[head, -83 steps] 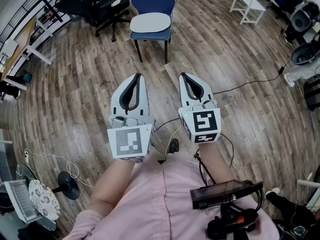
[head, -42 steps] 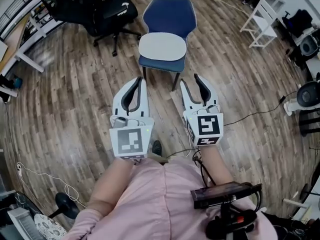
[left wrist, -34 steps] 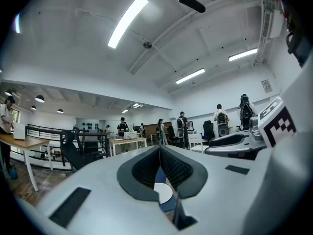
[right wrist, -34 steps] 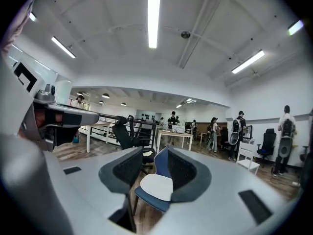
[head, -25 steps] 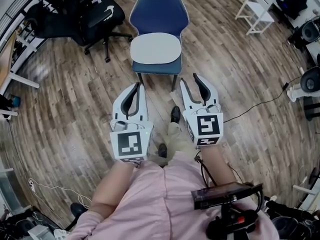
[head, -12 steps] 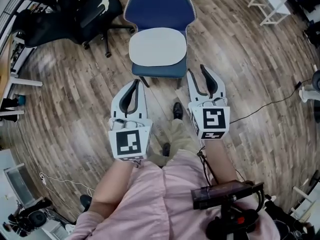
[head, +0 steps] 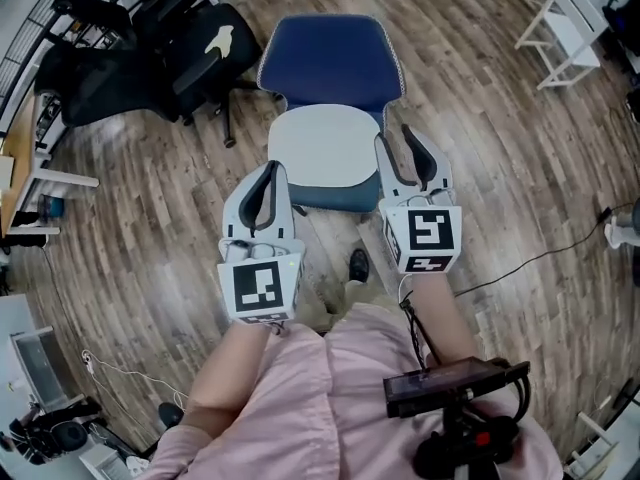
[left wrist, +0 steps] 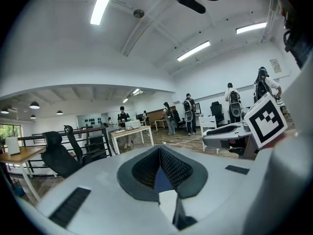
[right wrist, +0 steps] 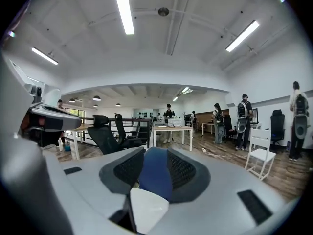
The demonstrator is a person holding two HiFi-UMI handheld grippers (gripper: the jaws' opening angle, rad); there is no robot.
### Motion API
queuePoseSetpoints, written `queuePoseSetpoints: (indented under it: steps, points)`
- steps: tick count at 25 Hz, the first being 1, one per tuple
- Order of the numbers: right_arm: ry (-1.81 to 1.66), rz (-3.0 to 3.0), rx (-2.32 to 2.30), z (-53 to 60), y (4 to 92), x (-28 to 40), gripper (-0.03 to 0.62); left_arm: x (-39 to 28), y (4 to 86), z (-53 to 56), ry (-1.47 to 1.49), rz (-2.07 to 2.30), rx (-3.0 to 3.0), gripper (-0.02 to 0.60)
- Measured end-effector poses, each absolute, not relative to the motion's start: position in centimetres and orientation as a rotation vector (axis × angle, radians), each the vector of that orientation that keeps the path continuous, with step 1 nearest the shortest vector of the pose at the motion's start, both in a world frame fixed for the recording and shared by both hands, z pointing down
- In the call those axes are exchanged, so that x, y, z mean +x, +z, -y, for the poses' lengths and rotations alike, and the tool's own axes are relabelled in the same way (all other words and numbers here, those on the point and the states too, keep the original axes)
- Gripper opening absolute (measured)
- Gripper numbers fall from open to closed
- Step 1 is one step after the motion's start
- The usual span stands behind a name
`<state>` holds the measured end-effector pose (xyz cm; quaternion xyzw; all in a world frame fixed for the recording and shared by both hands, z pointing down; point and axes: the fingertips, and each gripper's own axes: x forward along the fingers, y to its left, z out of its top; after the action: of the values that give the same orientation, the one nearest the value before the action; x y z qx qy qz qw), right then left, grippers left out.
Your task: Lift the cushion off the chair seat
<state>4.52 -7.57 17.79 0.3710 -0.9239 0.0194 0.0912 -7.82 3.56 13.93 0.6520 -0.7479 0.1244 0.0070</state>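
The left gripper has its jaws together at the tips, with nothing caught between them. It hangs over bare floor, just short of the chair, at 7 o'clock from the cushion. The right gripper stands with its jaws a little apart and empty, and it overlaps the cushion's 3 o'clock edge in the head view. I cannot tell whether it touches.

The pale oval cushion lies flat on the blue chair's seat, dead ahead at 12 o'clock from the person. A black office chair stands at 10 o'clock from the blue chair, and a white chair is well apart at 2 o'clock. A cable trails over the floor at 4 o'clock.

The right gripper view frames the blue backrest and cushion in the gap between its jaws. It also shows a worktop and people standing far behind, all out of the head view's frame.
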Motion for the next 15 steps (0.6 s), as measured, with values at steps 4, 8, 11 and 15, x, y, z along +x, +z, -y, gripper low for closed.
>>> queuePoseSetpoints:
  steps: [4, 8, 11, 15]
  points:
    - [0.011, 2.771, 1.098, 10.5, 15.9, 3.2, 0.146, -9.4, 11.5, -1.3, 0.311, 2.411, 2.015, 0.014]
    - [-0.023, 2.778, 1.096, 12.1, 15.1, 1.6, 0.146, -11.5, 11.1, -0.4, 0.274, 2.449, 1.983, 0.014]
    - [-0.028, 2.763, 1.100, 13.1, 15.2, 0.8, 0.146, -12.8, 11.6, 0.4, 0.290, 2.440, 1.981, 0.014]
    - [-0.012, 2.721, 1.129, 14.9, 16.2, -0.5, 0.146, -14.9, 12.8, 2.0, 0.266, 2.400, 1.970, 0.014]
